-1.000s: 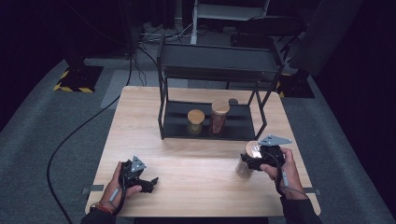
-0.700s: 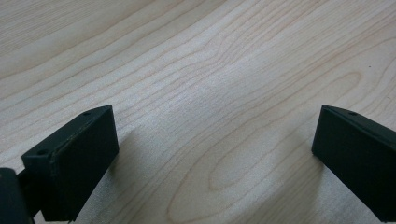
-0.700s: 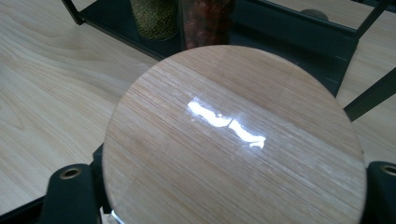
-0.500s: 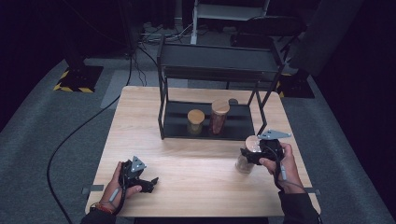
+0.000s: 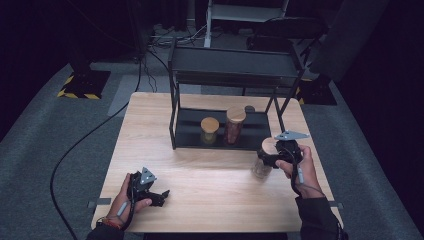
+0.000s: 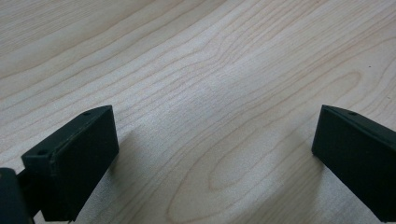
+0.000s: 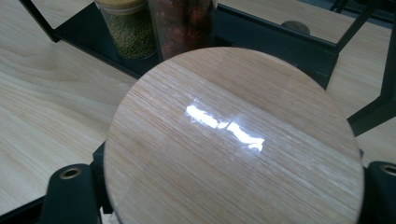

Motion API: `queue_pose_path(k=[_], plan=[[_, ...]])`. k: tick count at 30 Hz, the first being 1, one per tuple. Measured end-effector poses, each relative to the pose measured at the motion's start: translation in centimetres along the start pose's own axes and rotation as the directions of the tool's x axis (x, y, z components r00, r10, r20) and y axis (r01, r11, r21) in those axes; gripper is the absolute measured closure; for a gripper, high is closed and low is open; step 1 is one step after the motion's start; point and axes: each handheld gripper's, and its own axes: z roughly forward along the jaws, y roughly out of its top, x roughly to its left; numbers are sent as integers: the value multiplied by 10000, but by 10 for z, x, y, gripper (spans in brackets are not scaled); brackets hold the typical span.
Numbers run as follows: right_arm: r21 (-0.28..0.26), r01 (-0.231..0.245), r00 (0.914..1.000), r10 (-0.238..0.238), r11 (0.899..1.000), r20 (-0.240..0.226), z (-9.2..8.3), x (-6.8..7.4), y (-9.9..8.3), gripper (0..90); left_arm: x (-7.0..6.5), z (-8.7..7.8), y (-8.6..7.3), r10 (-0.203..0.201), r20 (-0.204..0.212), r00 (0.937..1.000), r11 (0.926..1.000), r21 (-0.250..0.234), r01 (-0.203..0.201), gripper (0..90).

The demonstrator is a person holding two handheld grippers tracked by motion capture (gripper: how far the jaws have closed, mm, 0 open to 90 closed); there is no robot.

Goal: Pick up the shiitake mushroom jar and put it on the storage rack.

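Observation:
My right gripper (image 5: 272, 156) is shut on a clear jar with a round wooden lid (image 5: 264, 159) (image 7: 233, 149), held just in front of the right end of the black rack (image 5: 235, 65). On the rack's lower shelf (image 5: 190, 131) stand a short jar of green beans (image 5: 209, 130) (image 7: 128, 25) and a taller jar of red contents (image 5: 234, 124) (image 7: 184, 23). My left gripper (image 5: 159, 195) rests low over the table's front left, jaws wide apart above bare wood (image 6: 215, 121), nothing between them.
The light wooden table (image 5: 210, 195) sits on grey carpet. The rack's thin black legs (image 7: 373, 109) stand close to the held jar on its right. A black cable (image 5: 75, 150) runs across the floor at left. A dark chair (image 5: 290, 30) stands behind the rack.
My right gripper has carried the jar a little up and toward the rack's right end. The left gripper has stayed where it was.

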Motion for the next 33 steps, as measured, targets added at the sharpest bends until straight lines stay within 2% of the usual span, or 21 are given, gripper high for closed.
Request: queue_pose_path(k=[14,33], plan=[[-32,79,9994,-78,10000,331,3,1,23,248,0,0,0,1,-3,10000,10000,0,-1,2],[34,-24,9979,22,10000,649,20,2,52,249,0,0,0,2,-1,10000,10000,0,-2,2]])
